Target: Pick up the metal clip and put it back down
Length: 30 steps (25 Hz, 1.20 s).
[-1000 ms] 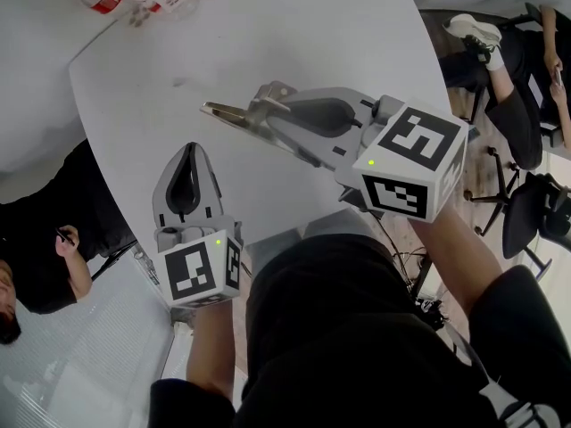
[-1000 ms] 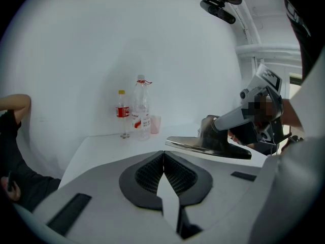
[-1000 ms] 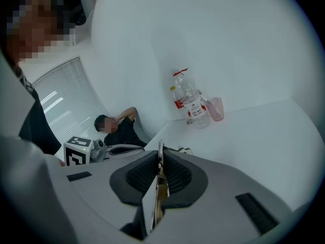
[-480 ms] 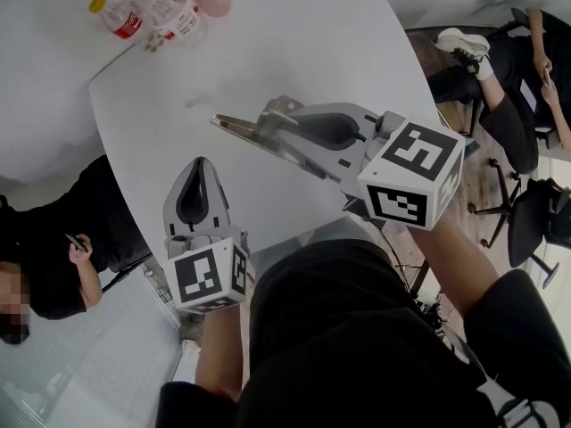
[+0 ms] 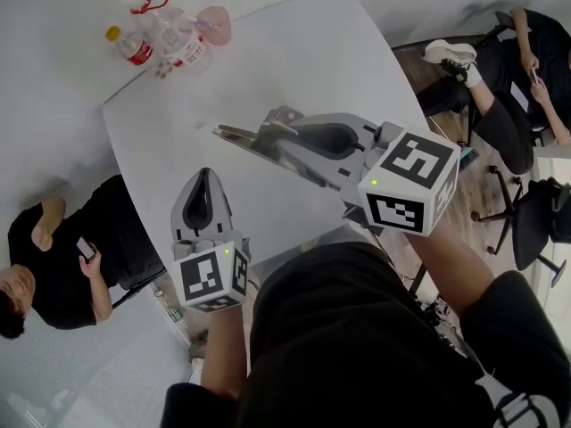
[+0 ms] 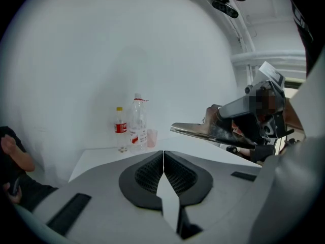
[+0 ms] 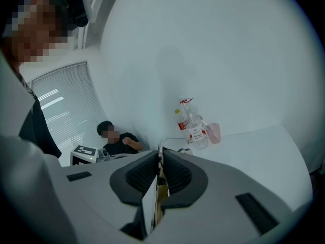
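A long silver metal clip (image 5: 239, 135) sticks out leftward from my right gripper (image 5: 275, 130), which is shut on it and holds it above the white table (image 5: 312, 52). In the right gripper view the clip (image 7: 160, 149) shows as a thin metal edge pinched between the dark pads. The left gripper view has the clip (image 6: 195, 131) in the air at its right. My left gripper (image 5: 204, 178) hovers lower left of the clip, over the table's near edge, and its jaws (image 6: 163, 154) are shut on nothing.
Two plastic bottles (image 5: 134, 47) (image 5: 174, 38) and a pink cup (image 5: 215, 25) stand at the table's far left corner. A seated person (image 5: 53, 266) is at the table's left side. Another person (image 5: 508, 69) and office chairs (image 5: 535, 221) are to the right.
Both grippers keep about the same pose, the right still holding the clip. The head view has shifted, so the bottles and cup sit lower in the picture.
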Each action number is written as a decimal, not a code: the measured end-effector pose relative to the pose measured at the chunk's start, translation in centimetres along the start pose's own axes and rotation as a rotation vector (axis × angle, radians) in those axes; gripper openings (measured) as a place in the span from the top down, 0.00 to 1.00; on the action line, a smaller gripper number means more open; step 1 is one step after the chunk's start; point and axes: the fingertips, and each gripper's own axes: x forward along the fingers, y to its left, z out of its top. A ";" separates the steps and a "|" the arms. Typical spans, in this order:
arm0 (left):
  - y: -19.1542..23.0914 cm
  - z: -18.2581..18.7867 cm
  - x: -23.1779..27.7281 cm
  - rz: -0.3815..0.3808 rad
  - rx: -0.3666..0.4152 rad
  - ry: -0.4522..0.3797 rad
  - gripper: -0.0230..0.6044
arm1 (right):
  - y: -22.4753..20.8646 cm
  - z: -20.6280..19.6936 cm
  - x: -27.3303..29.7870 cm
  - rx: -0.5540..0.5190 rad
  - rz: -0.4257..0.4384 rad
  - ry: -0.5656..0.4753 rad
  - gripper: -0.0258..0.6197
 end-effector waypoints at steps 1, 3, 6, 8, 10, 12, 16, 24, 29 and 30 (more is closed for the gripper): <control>0.1 0.0 -0.1 0.001 -0.001 -0.002 0.93 | 0.1 0.2 -0.1 -0.004 -0.003 -0.004 0.89; 0.2 0.1 -0.3 0.001 -0.004 -0.003 0.93 | 0.3 0.7 -0.4 -0.011 -0.008 -0.015 0.89; 0.0 0.6 -0.3 -0.009 -0.007 0.001 0.93 | 0.4 1.8 -0.7 -0.010 -0.005 -0.036 0.89; -0.4 1.4 -0.1 -0.019 -0.009 0.006 0.93 | 0.3 2.7 -1.0 -0.006 0.003 -0.043 0.89; -1.1 2.0 0.0 -0.036 -0.017 0.012 0.93 | 0.2 3.7 -1.5 -0.007 0.014 -0.048 0.89; -1.8 2.3 0.2 -0.054 -0.020 0.018 0.93 | 0.0 4.4 -1.9 -0.008 0.023 -0.054 0.89; -2.2 3.3 0.2 -0.076 -0.011 0.003 0.93 | 0.1 5.6 -2.4 -0.017 0.023 -0.084 0.89; -1.0 5.1 -0.2 -0.087 0.016 -0.057 0.93 | 0.9 7.2 -3.1 -0.043 0.014 -0.149 0.89; -0.1 5.5 -0.2 -0.086 0.014 -0.081 0.93 | 1.3 8.1 -3.5 -0.049 0.010 -0.191 0.89; 0.1 5.5 -0.3 -0.085 0.015 -0.087 0.93 | 1.5 8.2 -3.6 -0.049 0.009 -0.201 0.89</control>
